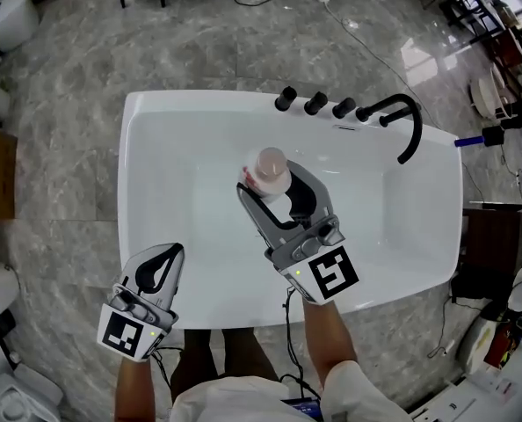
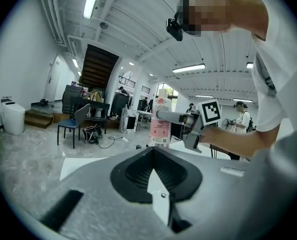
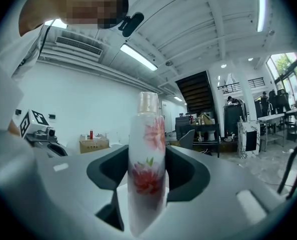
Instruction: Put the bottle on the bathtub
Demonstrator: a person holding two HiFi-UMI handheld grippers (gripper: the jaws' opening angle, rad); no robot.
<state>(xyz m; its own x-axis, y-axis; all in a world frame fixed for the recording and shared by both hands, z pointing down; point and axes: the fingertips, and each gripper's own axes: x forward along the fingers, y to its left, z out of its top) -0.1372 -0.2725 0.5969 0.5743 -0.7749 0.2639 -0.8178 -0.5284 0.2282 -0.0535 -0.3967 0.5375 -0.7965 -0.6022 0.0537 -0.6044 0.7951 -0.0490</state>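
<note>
Bottle (image 1: 270, 165) is held upright, clamped at the body by the right tongs (image 1: 271, 186), over mid-basin of the bathtub (image 1: 155, 117). Left tongs (image 1: 162, 269) are closed, empty, at 7 o'clock. Risk: the tall bottle could be toppled if released off-level on the slick rim, or the faucet (image 1: 408, 128) at 2 o'clock clipped.

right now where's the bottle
In the head view the bottle is clamped upright in the right gripper, over the middle of the bathtub, near the black faucet.

The grey marble surface (image 1: 68, 77) carries a white bathtub (image 1: 155, 192) at its middle, and a white toilet (image 1: 10, 20) stands well apart.
</note>
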